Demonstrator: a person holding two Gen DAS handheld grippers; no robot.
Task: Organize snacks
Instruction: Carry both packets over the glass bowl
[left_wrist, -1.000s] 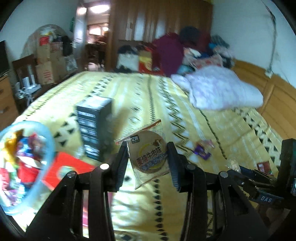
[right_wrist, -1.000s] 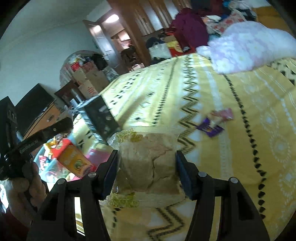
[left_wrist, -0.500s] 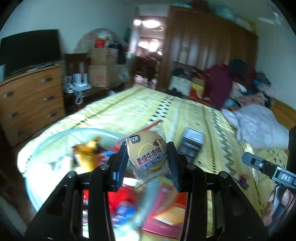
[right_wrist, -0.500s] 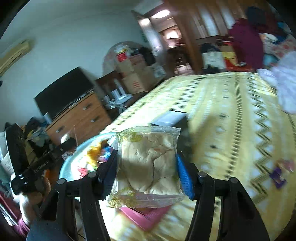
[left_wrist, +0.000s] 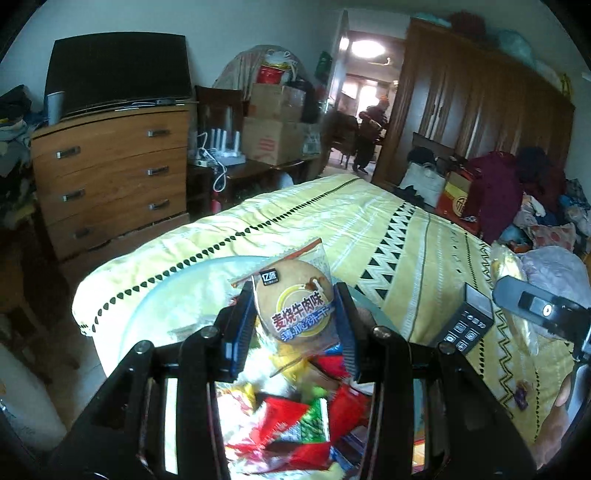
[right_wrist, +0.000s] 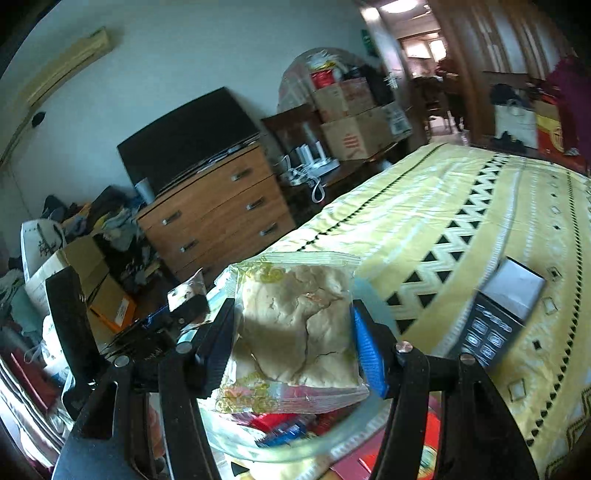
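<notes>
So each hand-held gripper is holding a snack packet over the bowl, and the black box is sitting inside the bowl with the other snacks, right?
Not quite. The black box stands on the yellow bedspread beside the bowl, not inside it, as the left wrist view shows. The rest holds: the left hand-held gripper grips a biscuit packet, the right hand-held gripper a pastry packet.

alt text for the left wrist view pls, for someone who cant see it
The left gripper pinches a round biscuit packet above a clear bowl of mixed snacks on a yellow patterned bed, with a wooden dresser behind.
</notes>
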